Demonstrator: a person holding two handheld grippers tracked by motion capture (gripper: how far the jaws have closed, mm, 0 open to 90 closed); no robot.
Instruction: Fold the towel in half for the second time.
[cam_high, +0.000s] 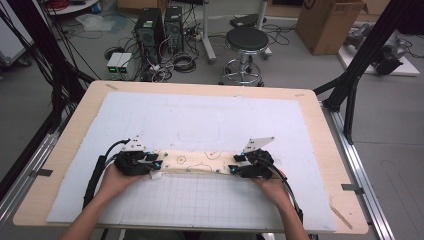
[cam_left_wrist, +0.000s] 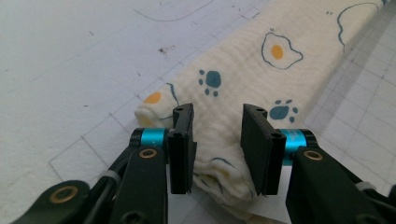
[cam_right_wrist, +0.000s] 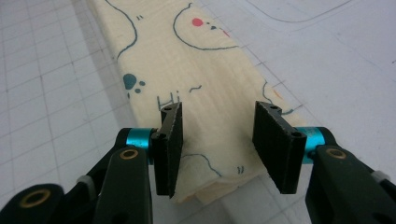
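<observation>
Writing: "Hi" in thin blue line on the cloth (cam_right_wrist: 187, 70).
Cloth: cream crinkled muslin, folded into a long strip, mid-mat (cam_high: 200, 120).
Left gripper (cam_left_wrist: 217, 140): spread, cloth's left end between unpressed pads.
Right gripper (cam_right_wrist: 219, 144): spread over its right end.

bright, even overhead light, no hard glare. soft short shadows under the folded cloth (cam_left_wrist: 243, 93) and near the hands on the white mat (cam_high: 200, 120). high view soft and low-res, far floor clutter muddy, slight bowing at the edges. gripper views sharp on cloth weave, nearest jaw parts slightly blurred.
</observation>
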